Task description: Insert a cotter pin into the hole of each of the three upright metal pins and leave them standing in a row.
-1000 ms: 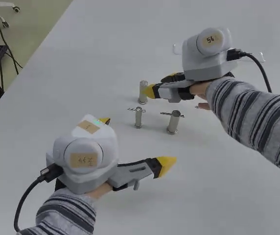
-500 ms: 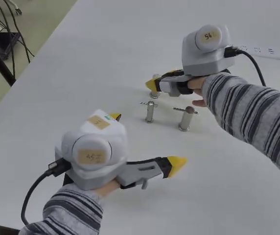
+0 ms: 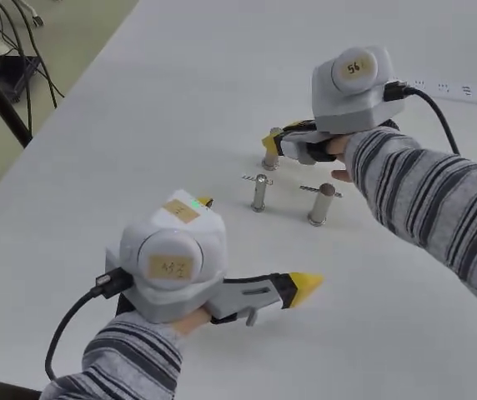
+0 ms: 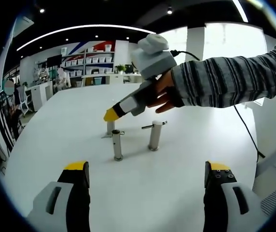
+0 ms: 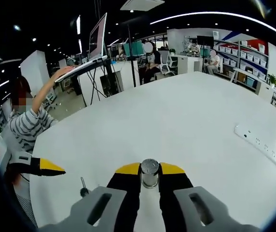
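Observation:
Three upright metal pins stand on the white table. My right gripper [image 3: 270, 143] is shut on the back pin [image 3: 270, 158], whose round top [image 5: 150, 166] sits between the yellow-tipped jaws of that gripper [image 5: 150, 180]. The middle pin [image 3: 259, 192] and the right pin [image 3: 321, 205] each carry a cotter pin across the top. The left gripper view has them at the middle pin [image 4: 117, 145] and the right pin [image 4: 153, 136]. My left gripper [image 3: 255, 243] hovers open in front of the pins, its jaws [image 4: 146, 169] wide apart with nothing between them.
A white power strip [image 3: 459, 90] lies at the table's far right, also the power strip [image 5: 263, 145] beyond the right gripper. The table's left edge [image 3: 63, 125] drops to a floor with cables. People sit at desks in the background.
My right gripper has come from beside the back pin to close around its top. The left gripper has stayed open in front of the pins. The head camera has shifted.

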